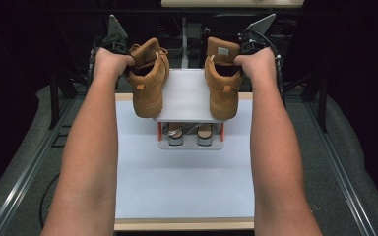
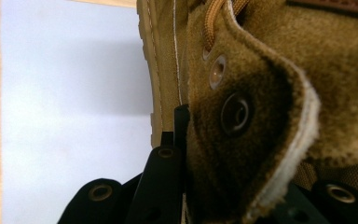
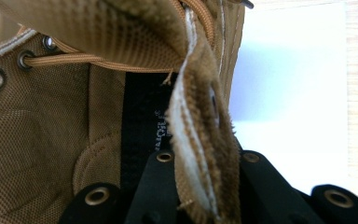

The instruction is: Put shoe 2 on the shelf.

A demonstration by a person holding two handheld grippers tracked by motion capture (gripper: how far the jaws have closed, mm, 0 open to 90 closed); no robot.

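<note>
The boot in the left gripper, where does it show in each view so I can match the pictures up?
High view: the left boot hangs at upper left, beside the shoe rack, sole toward the camera.
Left gripper view: its suede collar covers the right half, pinched by the left gripper.
Right gripper view: the boot there is the other one, so not in it.
Shared landmark: the pale table mat.

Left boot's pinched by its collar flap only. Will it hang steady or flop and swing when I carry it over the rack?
The left boot will likely swing: the left tongs grip only the soft suede collar, which folds visibly at the pinch. The thick sole probably makes it bottom-heavy, so it should hang sole-down, as it tilts now. The fuzzy suede looks unlikely to slip.
</note>
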